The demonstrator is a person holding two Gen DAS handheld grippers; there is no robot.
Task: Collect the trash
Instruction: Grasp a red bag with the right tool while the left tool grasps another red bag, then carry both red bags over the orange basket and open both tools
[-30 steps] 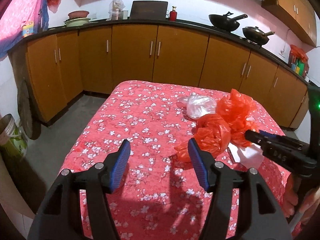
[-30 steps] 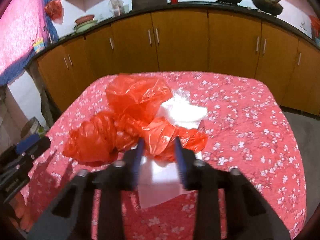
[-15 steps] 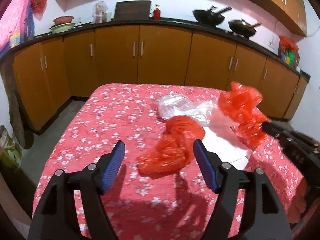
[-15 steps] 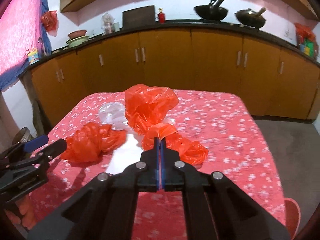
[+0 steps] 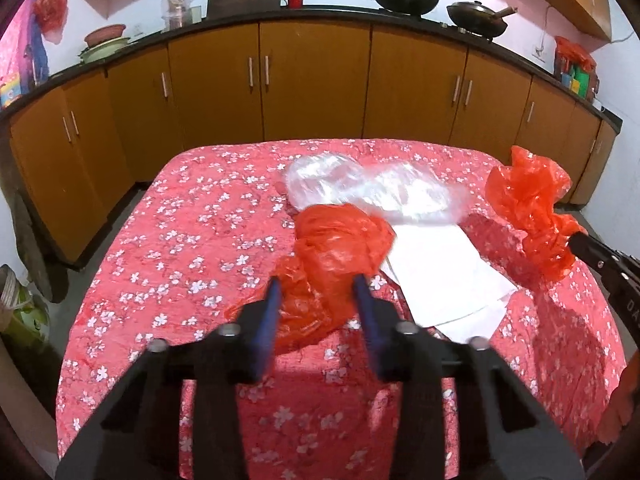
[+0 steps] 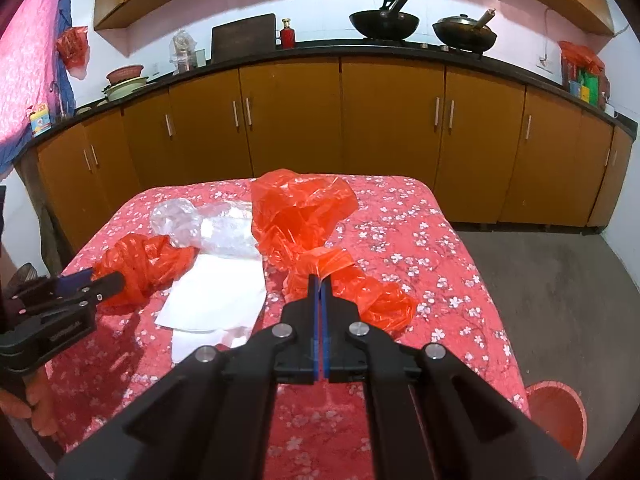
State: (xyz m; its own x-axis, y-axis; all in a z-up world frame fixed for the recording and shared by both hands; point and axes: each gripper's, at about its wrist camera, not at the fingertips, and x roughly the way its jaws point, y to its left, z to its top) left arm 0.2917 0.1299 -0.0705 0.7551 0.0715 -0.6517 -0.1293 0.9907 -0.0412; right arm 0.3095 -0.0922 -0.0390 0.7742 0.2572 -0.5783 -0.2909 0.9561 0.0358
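My left tool (image 5: 316,292), fingers apart, straddles a crumpled red bag (image 5: 336,256) lying dead ahead on the flowered counter (image 5: 192,240); my right tool (image 6: 319,280), clamped on a second red bag (image 6: 304,220), holds it lifted off to the right.

Floral red table (image 5: 192,248), orange bag (image 5: 336,248), clear plastic (image 5: 360,188), white paper (image 5: 440,276)
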